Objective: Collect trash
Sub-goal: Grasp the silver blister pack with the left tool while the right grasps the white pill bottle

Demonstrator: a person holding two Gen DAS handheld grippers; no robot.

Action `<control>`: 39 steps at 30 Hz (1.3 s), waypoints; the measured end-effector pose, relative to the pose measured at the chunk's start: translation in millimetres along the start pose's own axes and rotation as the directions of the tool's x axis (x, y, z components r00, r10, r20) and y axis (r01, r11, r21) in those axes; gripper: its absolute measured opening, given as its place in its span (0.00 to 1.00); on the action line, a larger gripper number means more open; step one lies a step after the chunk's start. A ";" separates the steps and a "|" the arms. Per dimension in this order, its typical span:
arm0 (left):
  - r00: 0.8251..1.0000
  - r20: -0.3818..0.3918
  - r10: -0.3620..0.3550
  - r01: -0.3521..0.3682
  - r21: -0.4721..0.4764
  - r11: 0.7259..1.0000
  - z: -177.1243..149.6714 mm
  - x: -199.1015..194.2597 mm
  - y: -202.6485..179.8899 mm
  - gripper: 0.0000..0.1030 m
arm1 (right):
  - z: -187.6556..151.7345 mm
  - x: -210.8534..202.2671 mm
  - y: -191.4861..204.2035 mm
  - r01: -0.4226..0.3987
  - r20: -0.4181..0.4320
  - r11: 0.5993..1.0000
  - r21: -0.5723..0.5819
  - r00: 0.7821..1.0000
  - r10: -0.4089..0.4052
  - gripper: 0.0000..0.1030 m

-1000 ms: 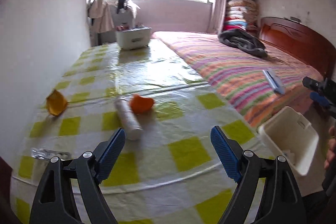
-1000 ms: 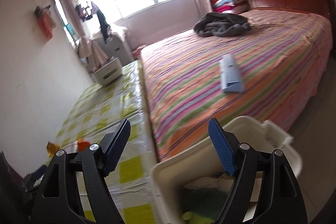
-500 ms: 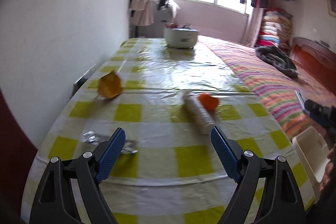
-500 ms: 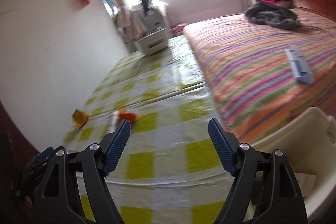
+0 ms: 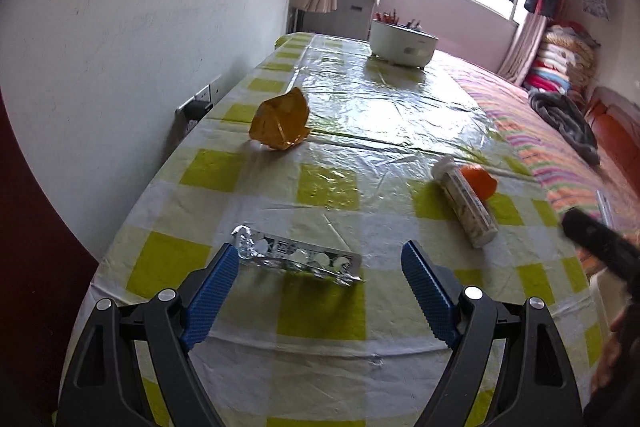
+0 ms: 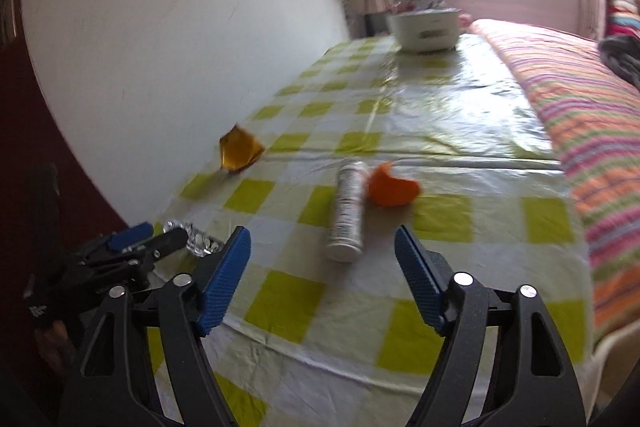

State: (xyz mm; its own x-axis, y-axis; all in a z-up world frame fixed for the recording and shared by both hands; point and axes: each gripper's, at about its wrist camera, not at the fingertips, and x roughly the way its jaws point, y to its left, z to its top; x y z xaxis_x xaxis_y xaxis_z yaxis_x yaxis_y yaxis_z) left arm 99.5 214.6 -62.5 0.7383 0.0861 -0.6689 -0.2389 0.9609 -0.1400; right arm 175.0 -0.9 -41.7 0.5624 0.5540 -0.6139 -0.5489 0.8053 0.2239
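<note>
On the yellow-checked tablecloth [image 5: 328, 183] lie a silver foil blister pack [image 5: 296, 257], a crumpled amber wrapper [image 5: 280, 121], a white tube [image 5: 466, 203] and an orange peel [image 5: 478, 181]. My left gripper [image 5: 320, 267] is open, its jaws either side of the foil pack, just above it. My right gripper [image 6: 322, 255] is open and empty, near the front end of the tube [image 6: 348, 211], with the peel [image 6: 390, 189] beside it. The wrapper [image 6: 240, 149] and the foil pack [image 6: 192, 237] show at the left, with the left gripper [image 6: 132, 239] by the pack.
A white pot [image 5: 402, 45] stands at the table's far end. A striped bed [image 5: 560, 147] runs along the right side with dark clothes [image 5: 568, 115] on it. A white wall [image 5: 120, 27] with a socket [image 5: 200, 103] borders the left. A white bin's edge [image 5: 600, 291] shows at right.
Both grippers have swung left from the bin and bed to the table. The left has closed in over the foil pack; the right now faces the tube and peel.
</note>
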 end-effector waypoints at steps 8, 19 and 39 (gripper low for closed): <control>0.999 -0.044 -0.022 0.021 -0.020 1.000 4.2 9.5 9.1 0.79 | 15.0 51.5 -10.3 0.044 -0.115 0.998 -0.053 0.992 -0.050 0.58; 0.999 -0.050 -0.019 0.020 0.018 1.000 8.7 21.6 -2.9 0.79 | 17.8 94.9 -10.9 0.085 -0.206 0.995 -0.051 0.974 -0.094 0.47; 0.991 -0.134 0.012 -0.003 0.066 0.998 1.3 44.8 1.3 0.07 | 7.6 72.1 -13.7 0.015 -0.175 0.999 0.036 0.985 -0.009 0.27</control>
State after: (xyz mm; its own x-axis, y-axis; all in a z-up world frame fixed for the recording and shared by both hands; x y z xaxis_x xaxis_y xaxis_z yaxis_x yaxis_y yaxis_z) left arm 133.1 220.0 -91.7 0.6445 0.0617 -0.7621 -0.1989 0.9760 -0.0892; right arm 227.8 29.7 -83.2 0.4506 0.5015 -0.7385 -0.5178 0.8207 0.2414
